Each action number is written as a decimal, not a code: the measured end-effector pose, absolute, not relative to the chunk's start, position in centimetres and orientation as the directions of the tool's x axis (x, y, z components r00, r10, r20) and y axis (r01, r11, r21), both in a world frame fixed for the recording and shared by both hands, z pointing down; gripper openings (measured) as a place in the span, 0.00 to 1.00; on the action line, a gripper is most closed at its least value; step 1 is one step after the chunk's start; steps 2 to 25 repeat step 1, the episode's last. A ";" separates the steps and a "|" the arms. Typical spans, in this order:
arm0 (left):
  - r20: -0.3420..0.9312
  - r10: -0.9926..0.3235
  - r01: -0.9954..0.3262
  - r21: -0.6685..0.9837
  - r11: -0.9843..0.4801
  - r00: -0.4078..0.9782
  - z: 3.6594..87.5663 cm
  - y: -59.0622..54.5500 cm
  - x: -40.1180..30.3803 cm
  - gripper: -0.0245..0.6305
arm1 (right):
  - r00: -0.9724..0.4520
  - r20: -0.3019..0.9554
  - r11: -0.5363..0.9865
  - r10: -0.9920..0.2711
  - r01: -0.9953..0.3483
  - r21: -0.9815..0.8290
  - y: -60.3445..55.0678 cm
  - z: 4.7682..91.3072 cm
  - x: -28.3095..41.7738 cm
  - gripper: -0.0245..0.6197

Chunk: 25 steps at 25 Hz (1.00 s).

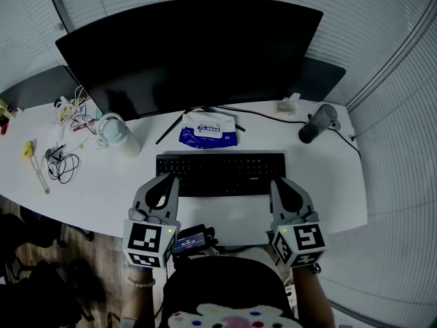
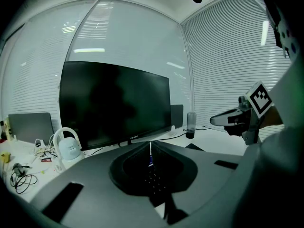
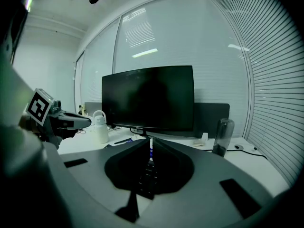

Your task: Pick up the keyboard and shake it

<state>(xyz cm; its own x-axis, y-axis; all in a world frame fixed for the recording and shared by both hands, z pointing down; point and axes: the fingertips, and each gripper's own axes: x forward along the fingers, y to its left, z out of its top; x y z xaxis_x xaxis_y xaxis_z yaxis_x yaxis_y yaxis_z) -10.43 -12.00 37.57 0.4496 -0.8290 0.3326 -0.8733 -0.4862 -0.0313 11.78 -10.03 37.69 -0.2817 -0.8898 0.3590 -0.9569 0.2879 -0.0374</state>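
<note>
the flat black keyboard [image 1: 220,173] lies untouched on the white surface [image 1: 102,197], square before the person. the left gripper [image 1: 166,178] sits at its near left corner and the right gripper [image 1: 278,182] at its near right, each with fingers closed together on nothing. to lift well, i judge the fingers must part first, then take both ends evenly so it stays level. close behind lie a blue and white wipes packet [image 1: 208,130] and the black curved monitor [image 1: 191,53]. a white lidded jug [image 1: 117,134] and a dark cylindrical bottle [image 1: 316,123] stand further off to either side, so lifting up and toward the person looks safest.
</note>
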 end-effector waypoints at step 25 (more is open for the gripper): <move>0.333 -0.829 -0.873 -0.032 -0.486 0.450 37.6 -12.0 -10.4 0.07 | -0.282 0.361 0.289 -0.889 -0.957 -0.036 -10.0 37.7 11.8 0.10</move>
